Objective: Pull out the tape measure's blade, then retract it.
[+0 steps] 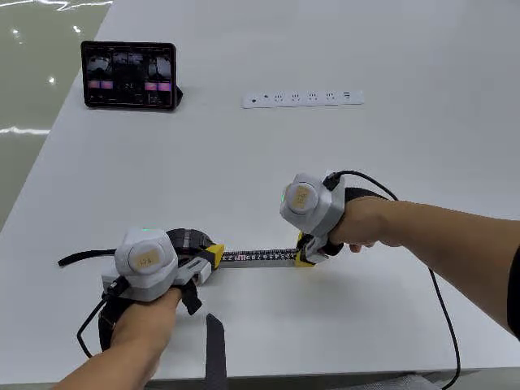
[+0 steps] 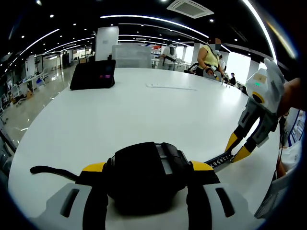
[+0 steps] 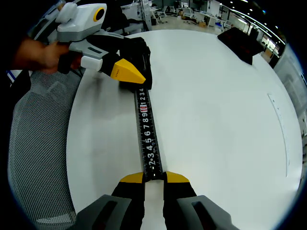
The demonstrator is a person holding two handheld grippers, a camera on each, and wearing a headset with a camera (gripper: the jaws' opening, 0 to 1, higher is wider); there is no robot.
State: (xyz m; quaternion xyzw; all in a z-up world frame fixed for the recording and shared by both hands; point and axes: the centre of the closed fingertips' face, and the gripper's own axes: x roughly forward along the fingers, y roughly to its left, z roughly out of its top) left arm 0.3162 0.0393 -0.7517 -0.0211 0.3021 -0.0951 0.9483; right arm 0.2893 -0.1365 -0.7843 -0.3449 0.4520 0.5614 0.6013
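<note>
Ahead of the right gripper (image 3: pixel 153 178), blade (image 3: pixel 146 139) numerals read 2–9.

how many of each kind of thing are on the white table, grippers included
black round tape measure with a numbered blade: 1
black rectangular tablet on a stand: 1
white plastic power strip: 1
yellow-tipped handheld grippers: 2, left gripper and right gripper
total: 5

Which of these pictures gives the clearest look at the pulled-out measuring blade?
The right gripper view: the blade runs lengthwise, numbers readable, from the case to the right hand-held gripper. The head view shows it as a thin strip; the left gripper view, a short end.
</note>
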